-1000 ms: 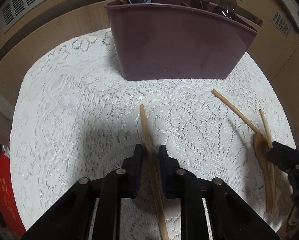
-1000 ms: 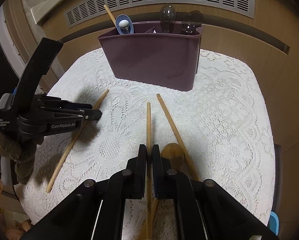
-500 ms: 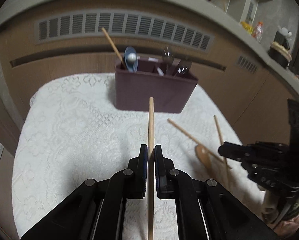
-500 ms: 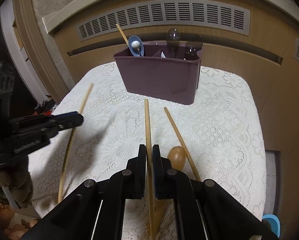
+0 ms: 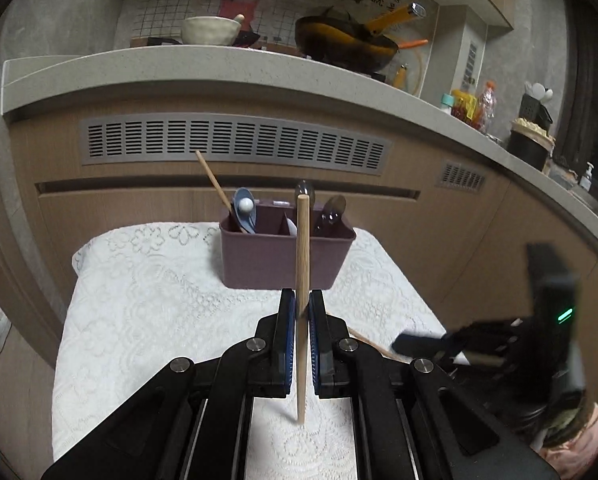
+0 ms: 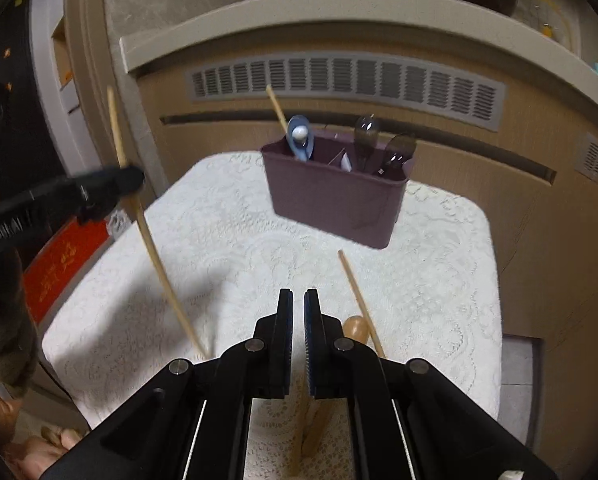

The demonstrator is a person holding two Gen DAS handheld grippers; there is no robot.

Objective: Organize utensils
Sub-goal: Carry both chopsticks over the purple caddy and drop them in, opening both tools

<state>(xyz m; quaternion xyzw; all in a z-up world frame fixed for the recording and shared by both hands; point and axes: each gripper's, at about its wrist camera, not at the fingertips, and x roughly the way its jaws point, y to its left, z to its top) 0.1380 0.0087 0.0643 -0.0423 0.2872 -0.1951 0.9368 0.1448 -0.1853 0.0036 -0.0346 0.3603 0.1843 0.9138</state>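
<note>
The lace-covered table (image 5: 147, 320) carries the purple caddy (image 5: 259, 260) at its far edge, already stocked with a chopstick, a blue spoon and dark spoons. The left gripper (image 5: 302, 306) pinches a wooden chopstick (image 5: 302, 248) near mid-length, upright, clear of the cloth and short of the caddy. The right gripper (image 6: 298, 306) has its jaws pressed nearly together; below them a stick (image 6: 299, 432) hangs, but whether it is pinched cannot be told. Another chopstick (image 6: 359, 300) and a wooden spoon (image 6: 355, 328) lie on the cloth. Recommended procedure — keep the chopstick vertical, carry it over the caddy's left compartment, lower it tip-first, then release.
</note>
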